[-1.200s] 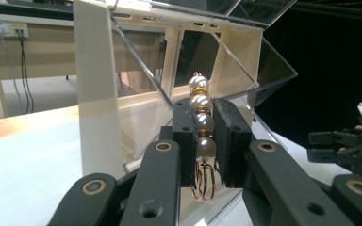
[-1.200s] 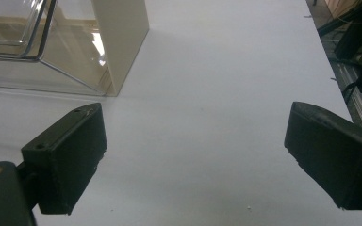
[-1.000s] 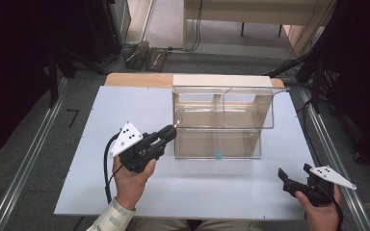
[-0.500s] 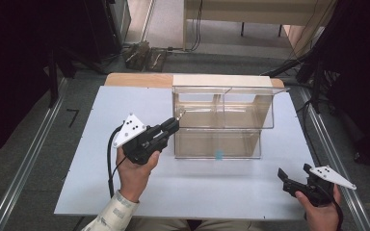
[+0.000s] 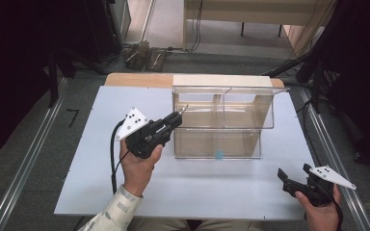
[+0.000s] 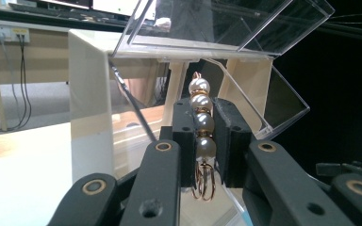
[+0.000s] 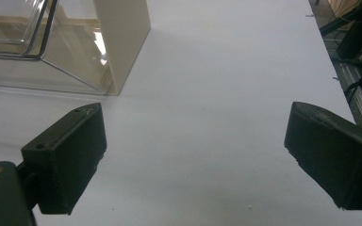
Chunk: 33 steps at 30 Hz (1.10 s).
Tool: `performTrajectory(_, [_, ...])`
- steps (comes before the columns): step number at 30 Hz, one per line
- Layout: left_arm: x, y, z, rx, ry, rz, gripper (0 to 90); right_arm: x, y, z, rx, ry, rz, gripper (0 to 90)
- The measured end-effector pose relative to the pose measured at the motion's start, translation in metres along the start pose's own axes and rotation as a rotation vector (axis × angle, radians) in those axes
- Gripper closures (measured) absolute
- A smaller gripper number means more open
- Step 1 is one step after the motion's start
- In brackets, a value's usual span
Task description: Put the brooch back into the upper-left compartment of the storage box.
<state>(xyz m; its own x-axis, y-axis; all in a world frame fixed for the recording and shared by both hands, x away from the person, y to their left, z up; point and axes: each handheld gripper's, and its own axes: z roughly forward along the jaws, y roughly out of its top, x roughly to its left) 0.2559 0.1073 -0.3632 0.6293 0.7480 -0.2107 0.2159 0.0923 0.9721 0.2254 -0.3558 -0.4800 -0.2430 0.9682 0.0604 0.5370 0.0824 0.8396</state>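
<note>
White tabletop [image 5: 101,159] is seen from the high view, with a clear two-tier acrylic case [image 5: 221,120] standing on it toward the far middle; cream end panels are fitted to the case. Left gripper [image 5: 177,118] is held raised at the case's left end, just beside the upper tier's near edge, jaws clenched on a pearl hair clip [image 6: 201,127]. In the left gripper view the hair clip is seen upright between the pads, four pearls stacked, gold wire loops hanging below. Right gripper [image 5: 283,175] is held low at the near right corner of the tabletop, well apart from the case, jaws spread wide, nothing between them.
</note>
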Motion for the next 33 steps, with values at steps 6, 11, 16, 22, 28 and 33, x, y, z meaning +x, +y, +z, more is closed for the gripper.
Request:
performTrajectory(6, [-0.001, 0.003, 0.008, -0.003, -0.003, 0.002, 80.2, -0.001, 0.0, 0.0, -0.003, 0.0, -0.001, 4.8])
performTrajectory(11, [-0.001, 0.004, 0.013, -0.005, 0.008, 0.005, 80.1, -0.001, 0.0, 0.0, -0.006, -0.001, -0.003, 4.8])
performTrajectory(16, [0.0, 0.004, 0.019, -0.009, 0.018, 0.009, 80.1, -0.001, 0.0, 0.0, -0.007, 0.0, -0.005, 4.8])
performTrajectory(22, [0.0, 0.005, 0.026, -0.011, 0.024, 0.017, 80.1, -0.002, 0.0, 0.0, -0.007, 0.0, -0.001, 4.8])
performTrajectory(28, [0.001, 0.005, 0.031, -0.001, 0.036, 0.026, 80.0, -0.002, 0.0, 0.0, -0.009, 0.001, -0.001, 4.8])
performTrajectory(33, [0.001, 0.004, 0.032, -0.01, 0.05, 0.044, 75.9, -0.002, 0.0, 0.0, -0.009, 0.002, -0.001, 4.8])
